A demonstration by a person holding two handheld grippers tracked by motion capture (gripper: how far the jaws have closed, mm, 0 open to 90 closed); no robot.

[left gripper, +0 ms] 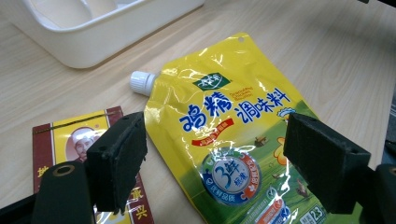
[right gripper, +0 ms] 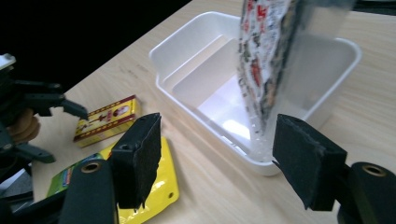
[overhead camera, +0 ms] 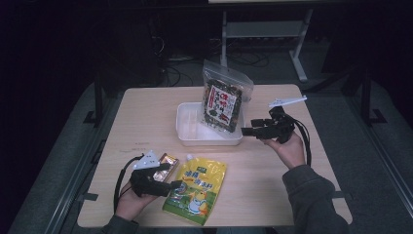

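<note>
Nearest my camera, the yellow spout pouch [overhead camera: 196, 189] lies flat on the table [overhead camera: 146, 117], my left gripper [overhead camera: 171, 184] spread wide over its near edge, gripping nothing. Beyond it, the white tray [overhead camera: 187, 127] holds the seaweed bag [overhead camera: 223, 102] standing upright inside. I see my right gripper [overhead camera: 247, 130] wide and empty, just beside that bag. Smallest, the red-and-gold packet [overhead camera: 165, 165] lies left of the pouch.

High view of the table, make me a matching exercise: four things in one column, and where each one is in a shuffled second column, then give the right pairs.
1. snack bag
2. yellow spouted seasoning pouch
3. small red and gold box
4. right gripper

A. lying flat at the near edge
B. beside the white tray, fingers apart
C. standing in the tray
D. next to the left gripper

Pairs: 1-C, 2-A, 3-D, 4-B
</note>
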